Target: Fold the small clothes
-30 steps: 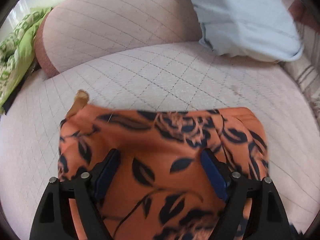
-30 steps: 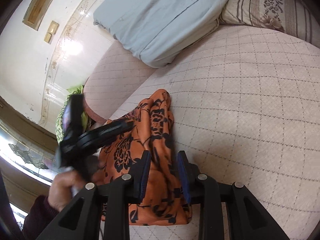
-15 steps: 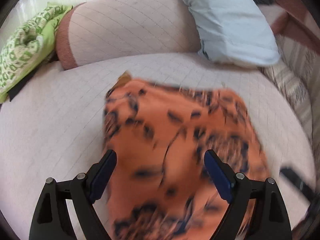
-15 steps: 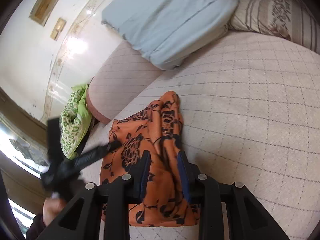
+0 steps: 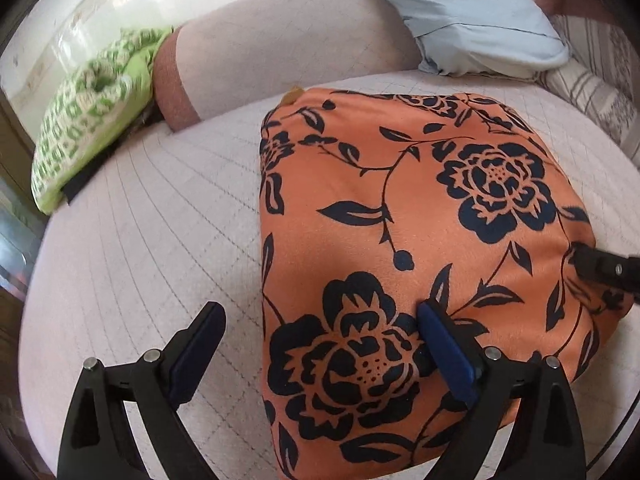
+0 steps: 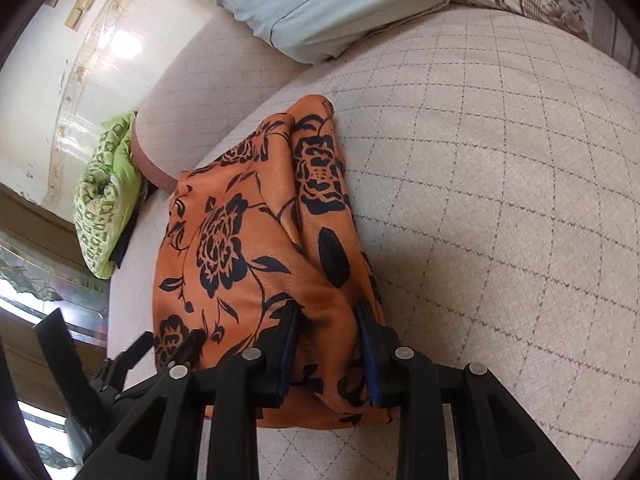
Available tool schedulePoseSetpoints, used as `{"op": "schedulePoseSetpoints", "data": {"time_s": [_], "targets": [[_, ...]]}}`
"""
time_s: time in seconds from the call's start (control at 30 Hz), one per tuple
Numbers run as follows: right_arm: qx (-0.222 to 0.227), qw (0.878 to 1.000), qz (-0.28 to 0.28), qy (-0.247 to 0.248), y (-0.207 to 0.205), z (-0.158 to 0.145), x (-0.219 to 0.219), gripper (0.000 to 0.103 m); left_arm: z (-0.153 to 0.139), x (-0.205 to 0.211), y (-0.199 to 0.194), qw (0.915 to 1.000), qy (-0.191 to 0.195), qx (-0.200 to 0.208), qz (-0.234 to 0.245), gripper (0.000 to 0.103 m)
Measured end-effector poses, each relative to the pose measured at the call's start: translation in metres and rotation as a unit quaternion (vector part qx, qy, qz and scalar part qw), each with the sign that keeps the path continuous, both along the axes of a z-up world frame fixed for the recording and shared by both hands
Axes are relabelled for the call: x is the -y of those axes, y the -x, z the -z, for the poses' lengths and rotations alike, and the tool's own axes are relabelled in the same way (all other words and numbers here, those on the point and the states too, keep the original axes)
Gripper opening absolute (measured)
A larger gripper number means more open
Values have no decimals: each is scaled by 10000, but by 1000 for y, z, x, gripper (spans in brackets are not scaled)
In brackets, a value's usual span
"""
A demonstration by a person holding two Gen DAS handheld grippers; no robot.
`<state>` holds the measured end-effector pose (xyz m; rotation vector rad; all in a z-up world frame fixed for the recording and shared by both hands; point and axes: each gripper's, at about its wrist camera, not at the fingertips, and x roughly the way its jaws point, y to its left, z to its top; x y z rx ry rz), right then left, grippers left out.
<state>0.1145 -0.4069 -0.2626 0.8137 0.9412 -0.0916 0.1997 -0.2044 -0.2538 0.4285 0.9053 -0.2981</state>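
An orange garment with a dark blue flower print (image 5: 400,200) (image 6: 224,248) lies folded on the pale quilted cushion (image 5: 140,260). My left gripper (image 5: 320,308) hovers over the garment's near left edge with its jaws opening wide. Its right finger (image 5: 444,344) is above the cloth and its left finger is over bare cushion; nothing is pinched. My right gripper (image 6: 328,307) is shut on a raised fold at the garment's right end, and its tip shows at the edge of the left wrist view (image 5: 600,268). In the right wrist view, the left gripper (image 6: 164,346) sits at the lower left.
A light blue pillow (image 5: 480,12) (image 6: 320,0) leans on the padded backrest (image 5: 280,40). A striped, flowered pillow (image 6: 560,0) lies to the right. A green patterned cloth (image 5: 88,120) (image 6: 104,200) hangs off the cushion's left edge, with tiled wall beyond.
The left gripper has slid left from the garment's middle to its left edge, its jaws wider apart. The cloth has settled flat. The right gripper keeps its hold on the fold.
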Motion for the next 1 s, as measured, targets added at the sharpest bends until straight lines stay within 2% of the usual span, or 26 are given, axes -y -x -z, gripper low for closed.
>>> {"op": "schedulePoseSetpoints", "data": {"time_s": [0.67, 0.83, 1.0], "targets": [[-206, 9994, 187, -199, -14, 12, 1, 37, 6, 8, 7, 9990, -311, 316, 7, 99], [-303, 9989, 262, -229, -23, 14, 1, 40, 6, 4, 3, 9996, -180, 214, 58, 99], [-341, 9988, 271, -204, -28, 15, -1, 41, 9, -5, -3, 9997, 186, 95, 85, 103]]}}
